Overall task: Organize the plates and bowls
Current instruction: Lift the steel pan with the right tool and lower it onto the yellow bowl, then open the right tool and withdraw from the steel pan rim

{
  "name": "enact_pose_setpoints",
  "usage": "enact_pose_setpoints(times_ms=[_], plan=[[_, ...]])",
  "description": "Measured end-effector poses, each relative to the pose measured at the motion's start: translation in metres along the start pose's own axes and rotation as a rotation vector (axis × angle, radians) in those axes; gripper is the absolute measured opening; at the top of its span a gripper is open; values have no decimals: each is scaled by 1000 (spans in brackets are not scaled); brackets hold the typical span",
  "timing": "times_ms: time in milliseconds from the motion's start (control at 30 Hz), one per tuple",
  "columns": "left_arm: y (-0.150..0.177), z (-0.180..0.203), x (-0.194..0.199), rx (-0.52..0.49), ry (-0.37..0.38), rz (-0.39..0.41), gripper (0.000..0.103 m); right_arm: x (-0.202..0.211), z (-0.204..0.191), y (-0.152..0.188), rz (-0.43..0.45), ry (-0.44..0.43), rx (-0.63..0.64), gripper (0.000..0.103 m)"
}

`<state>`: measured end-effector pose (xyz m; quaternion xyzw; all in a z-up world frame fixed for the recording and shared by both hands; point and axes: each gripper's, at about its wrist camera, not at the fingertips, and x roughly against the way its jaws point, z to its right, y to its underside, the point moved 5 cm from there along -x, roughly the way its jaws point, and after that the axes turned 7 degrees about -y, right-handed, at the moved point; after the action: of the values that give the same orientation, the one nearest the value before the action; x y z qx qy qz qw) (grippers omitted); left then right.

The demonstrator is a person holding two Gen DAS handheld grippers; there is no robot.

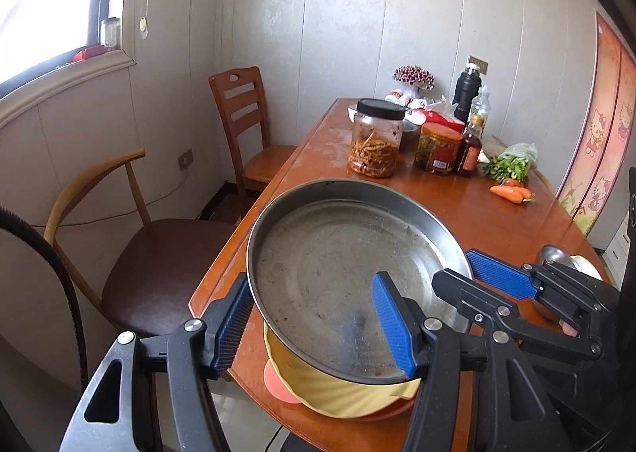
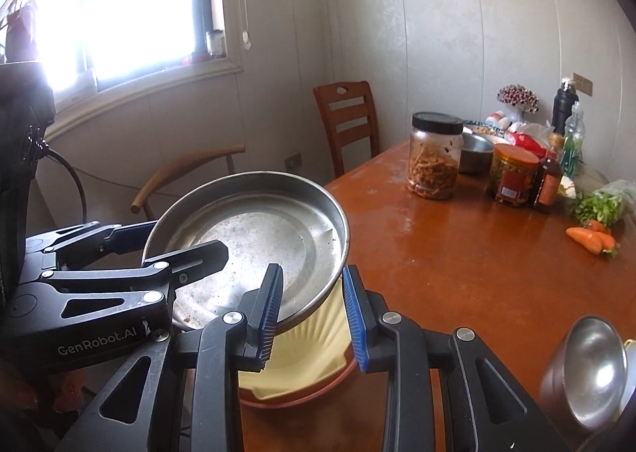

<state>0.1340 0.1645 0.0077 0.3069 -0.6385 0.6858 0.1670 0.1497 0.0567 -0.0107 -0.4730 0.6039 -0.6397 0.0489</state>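
A stack of dishes is held between both grippers over the near corner of the table (image 1: 437,213). On top is a round steel pan (image 1: 338,253) (image 2: 258,229). Under it are a ribbed yellow bowl (image 1: 349,392) (image 2: 310,352), an orange-brown plate (image 2: 302,398) and a pink plate (image 1: 274,376). My left gripper (image 1: 313,279) (image 2: 187,237) is shut on the stack's left rim, one pad outside and one inside the pan. My right gripper (image 2: 312,268) (image 1: 455,265) is shut on the right rim, one pad inside the pan and the other on the yellow bowl's wall.
A steel bowl (image 2: 588,368) sits near the table's front right. A big jar (image 1: 375,138), a red-lidded jar (image 1: 437,150), bottles, greens and carrots (image 1: 510,192) crowd the far end. A brown-seated chair (image 1: 159,253) and a wooden chair (image 1: 246,122) stand on the left.
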Motion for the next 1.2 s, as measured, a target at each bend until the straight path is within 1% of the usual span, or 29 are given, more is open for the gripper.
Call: enact_pose_setpoints(times_ms=[367,633,1000,1200], plan=[[10,-1,-27,-3,-27,-45,60,-29,8,11,-53,-18,-3,33],[19,2,-41,-28,-57,-77,60,-49,17,23,-121,-48,-37,33],[26,7,-45,-69,-88,-90,59,-56,22,35,-163,-42,-35,33],[28,7,-47,-57,-82,-96,59,-59,23,39,-180,-34,-33,33]])
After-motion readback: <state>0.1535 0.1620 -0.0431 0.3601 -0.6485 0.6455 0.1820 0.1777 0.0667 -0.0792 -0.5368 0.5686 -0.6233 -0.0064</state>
